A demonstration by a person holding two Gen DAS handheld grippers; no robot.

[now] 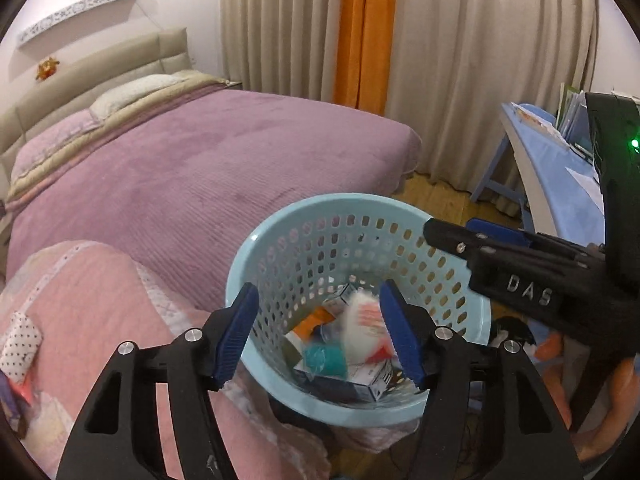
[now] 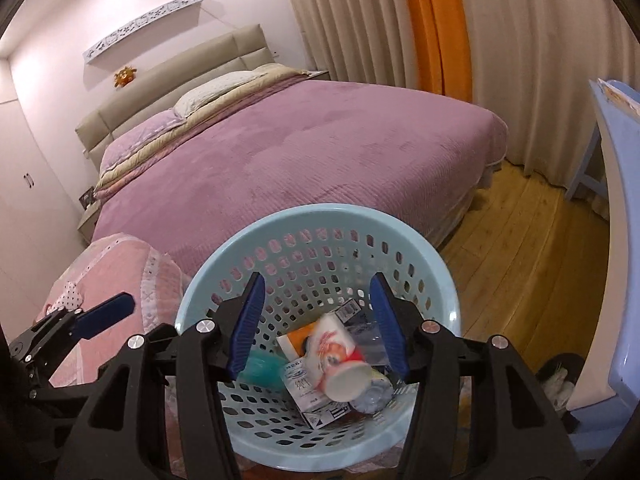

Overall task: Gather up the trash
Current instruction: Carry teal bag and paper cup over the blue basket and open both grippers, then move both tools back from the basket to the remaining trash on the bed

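Observation:
A light blue perforated basket [image 1: 256, 248] stands beside the bed; it also shows in the right wrist view [image 2: 224, 264]. It holds trash: a white paper cup [image 2: 340, 364] with red print, blurred as if in motion, a small carton [image 2: 308, 396], a teal cup [image 1: 324, 358] and an orange-white box [image 1: 312, 322]. My left gripper [image 1: 320, 336] is open over the basket's near rim. My right gripper [image 2: 318, 326] is open above the basket, with the cup below its jaws. The right gripper also shows in the left wrist view [image 1: 452, 236] over the rim.
A bed with a purple cover [image 2: 304, 152] lies behind the basket. A pink quilt [image 1: 92, 320] is at the left. Beige and orange curtains [image 1: 364, 32] hang behind. A blue desk [image 2: 624, 216] with papers stands at the right over wooden floor [image 2: 528, 256].

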